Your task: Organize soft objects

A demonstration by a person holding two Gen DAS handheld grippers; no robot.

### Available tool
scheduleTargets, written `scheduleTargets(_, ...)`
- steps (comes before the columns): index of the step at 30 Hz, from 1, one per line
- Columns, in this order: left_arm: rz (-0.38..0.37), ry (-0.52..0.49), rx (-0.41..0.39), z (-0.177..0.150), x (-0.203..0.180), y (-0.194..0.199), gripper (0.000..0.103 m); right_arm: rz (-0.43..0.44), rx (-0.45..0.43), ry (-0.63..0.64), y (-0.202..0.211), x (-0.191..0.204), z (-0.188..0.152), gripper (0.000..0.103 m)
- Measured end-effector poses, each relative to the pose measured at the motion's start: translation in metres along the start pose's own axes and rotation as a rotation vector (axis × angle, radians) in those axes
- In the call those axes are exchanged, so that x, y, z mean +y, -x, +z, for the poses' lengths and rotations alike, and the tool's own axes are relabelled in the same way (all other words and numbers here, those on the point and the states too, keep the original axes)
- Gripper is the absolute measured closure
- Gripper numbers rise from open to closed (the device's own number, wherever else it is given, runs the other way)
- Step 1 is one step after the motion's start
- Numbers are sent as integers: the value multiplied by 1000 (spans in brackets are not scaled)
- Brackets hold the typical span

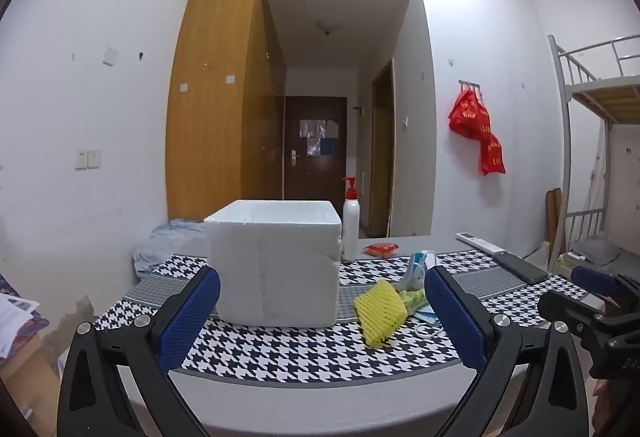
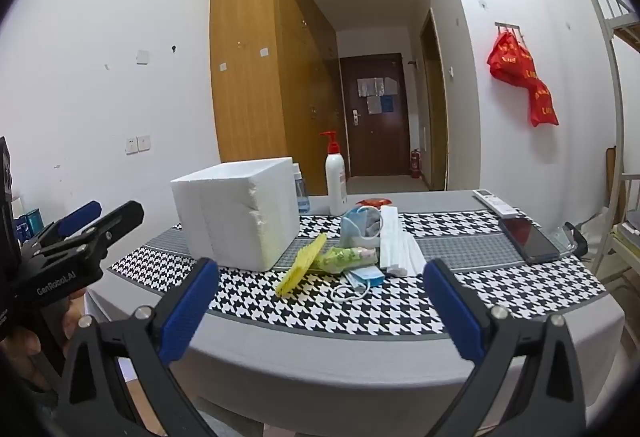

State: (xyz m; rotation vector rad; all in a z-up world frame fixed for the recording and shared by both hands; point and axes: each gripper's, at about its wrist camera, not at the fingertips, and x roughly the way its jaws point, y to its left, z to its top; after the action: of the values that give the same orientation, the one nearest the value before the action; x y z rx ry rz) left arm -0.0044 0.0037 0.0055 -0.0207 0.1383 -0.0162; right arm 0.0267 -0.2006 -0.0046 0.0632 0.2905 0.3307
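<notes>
A white foam box (image 1: 274, 263) (image 2: 238, 215) stands open-topped on the houndstooth table runner (image 1: 280, 353). Right of it lies a pile of soft things: a yellow foam net (image 1: 380, 311) (image 2: 302, 263), a green patterned packet (image 2: 350, 257), blue face masks (image 2: 366, 277) (image 1: 418, 265) and a white foam sheet (image 2: 394, 239). My left gripper (image 1: 322, 317) is open and empty, held near the table's front edge facing the box. My right gripper (image 2: 320, 311) is open and empty, facing the pile. Each gripper shows at the edge of the other's view.
A white pump bottle with a red top (image 1: 351, 223) (image 2: 335, 179) stands behind the box, with a small red packet (image 1: 381, 249) near it. A remote (image 2: 494, 202) and a dark phone (image 2: 528, 239) lie at the right. A bunk bed frame (image 1: 576, 141) stands at the right.
</notes>
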Motion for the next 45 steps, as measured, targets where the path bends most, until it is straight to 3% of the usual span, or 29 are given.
scheduleTargets(45, 29, -4, 21, -5, -2, -8, 1, -13, -5, 6, 4, 0, 4, 0)
